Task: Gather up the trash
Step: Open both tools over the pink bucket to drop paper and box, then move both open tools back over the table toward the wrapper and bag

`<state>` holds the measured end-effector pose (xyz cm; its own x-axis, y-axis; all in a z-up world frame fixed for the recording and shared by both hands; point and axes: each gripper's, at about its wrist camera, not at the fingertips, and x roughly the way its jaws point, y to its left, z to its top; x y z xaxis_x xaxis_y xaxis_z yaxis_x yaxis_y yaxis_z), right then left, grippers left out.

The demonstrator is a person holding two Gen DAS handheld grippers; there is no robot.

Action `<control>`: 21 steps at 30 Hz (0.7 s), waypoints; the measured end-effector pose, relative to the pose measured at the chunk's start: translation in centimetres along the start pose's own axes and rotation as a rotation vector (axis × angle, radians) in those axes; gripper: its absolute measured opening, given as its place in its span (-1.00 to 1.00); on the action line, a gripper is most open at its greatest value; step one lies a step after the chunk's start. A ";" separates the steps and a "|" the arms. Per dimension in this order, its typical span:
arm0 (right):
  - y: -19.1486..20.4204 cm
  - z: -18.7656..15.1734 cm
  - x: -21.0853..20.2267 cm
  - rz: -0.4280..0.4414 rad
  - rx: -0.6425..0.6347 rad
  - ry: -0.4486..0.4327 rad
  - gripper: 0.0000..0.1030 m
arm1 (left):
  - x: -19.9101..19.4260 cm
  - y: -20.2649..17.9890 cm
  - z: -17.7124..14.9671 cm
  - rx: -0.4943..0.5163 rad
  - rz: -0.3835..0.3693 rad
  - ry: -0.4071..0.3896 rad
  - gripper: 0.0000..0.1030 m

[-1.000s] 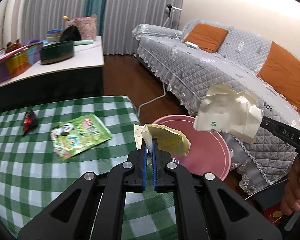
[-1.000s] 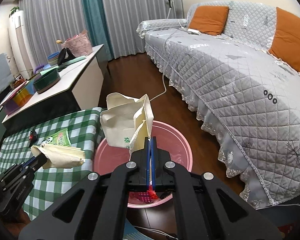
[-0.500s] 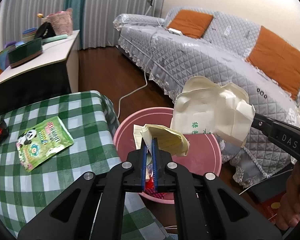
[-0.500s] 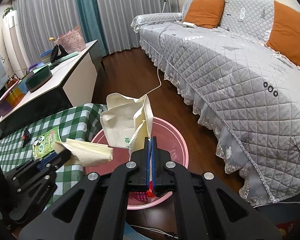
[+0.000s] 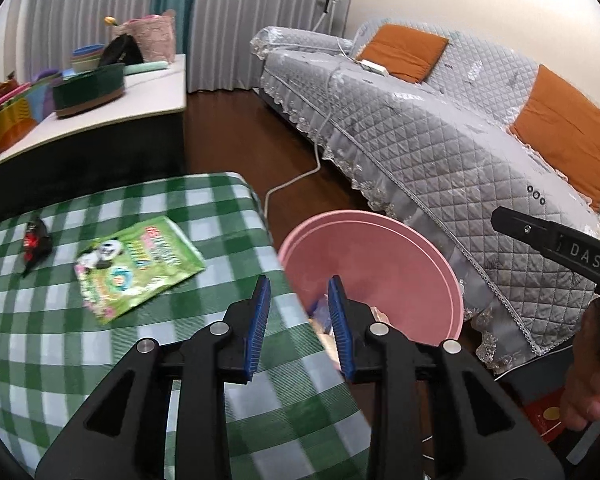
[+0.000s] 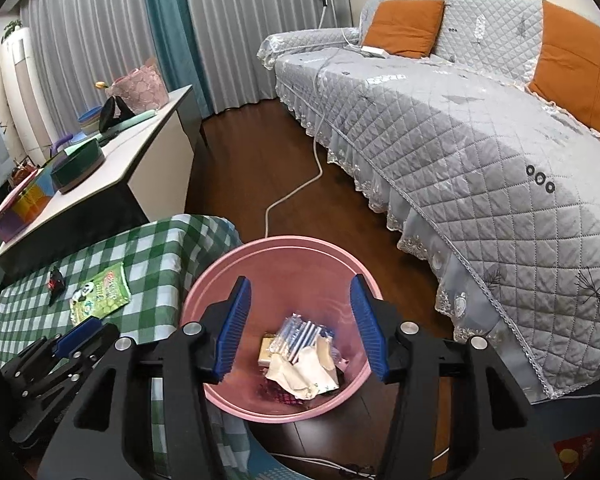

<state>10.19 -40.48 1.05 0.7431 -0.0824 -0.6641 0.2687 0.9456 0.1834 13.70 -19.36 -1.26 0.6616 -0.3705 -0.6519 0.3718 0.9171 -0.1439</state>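
A pink bin [image 6: 203, 288] stands on the floor beside the green checked table [image 5: 99, 344]. Crumpled cream paper [image 6: 300, 372] and a clear wrapper [image 6: 300, 332] lie inside it. My right gripper [image 6: 300, 328] is open and empty above the bin. My left gripper [image 5: 297, 316] is open and empty over the table's right edge, next to the bin [image 5: 420, 248]. A green panda snack packet [image 5: 135, 268] and a small black and red scrap [image 5: 35, 240] lie on the table; both also show in the right wrist view, the packet [image 6: 99, 296] and the scrap [image 6: 55, 280].
A grey quilted sofa [image 6: 480, 140] with orange cushions runs along the right. A white cable [image 6: 295, 196] crosses the wooden floor. A white side table [image 5: 99, 120] with a dark green box and baskets stands behind the checked table.
Both grippers have opened and let go of their crumpled papers, which now lie in the bin. The left gripper has swung back toward the table.
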 end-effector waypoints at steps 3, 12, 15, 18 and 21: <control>1.6 0.1 -0.4 0.021 -0.019 -0.016 0.01 | -1.4 1.3 0.0 -0.010 0.017 -0.018 -0.42; 8.5 -0.8 -0.8 0.107 -0.111 -0.034 -0.05 | -5.3 8.8 -1.8 -0.121 0.106 -0.053 -0.55; 10.8 -1.2 -0.4 0.134 -0.138 -0.028 -0.21 | -6.1 11.6 -2.2 -0.171 0.139 -0.062 -0.64; 13.0 -1.6 0.1 0.158 -0.165 -0.023 -0.31 | -7.3 14.4 -2.4 -0.205 0.189 -0.084 -0.67; 15.3 -2.2 0.9 0.174 -0.195 -0.014 -0.36 | -8.3 17.0 -2.5 -0.224 0.241 -0.106 -0.68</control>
<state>13.61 -25.40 1.68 0.7768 0.0835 -0.6242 0.0143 0.9886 0.1500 12.85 -0.33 -0.18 0.7815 -0.1416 -0.6076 0.0517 0.9853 -0.1630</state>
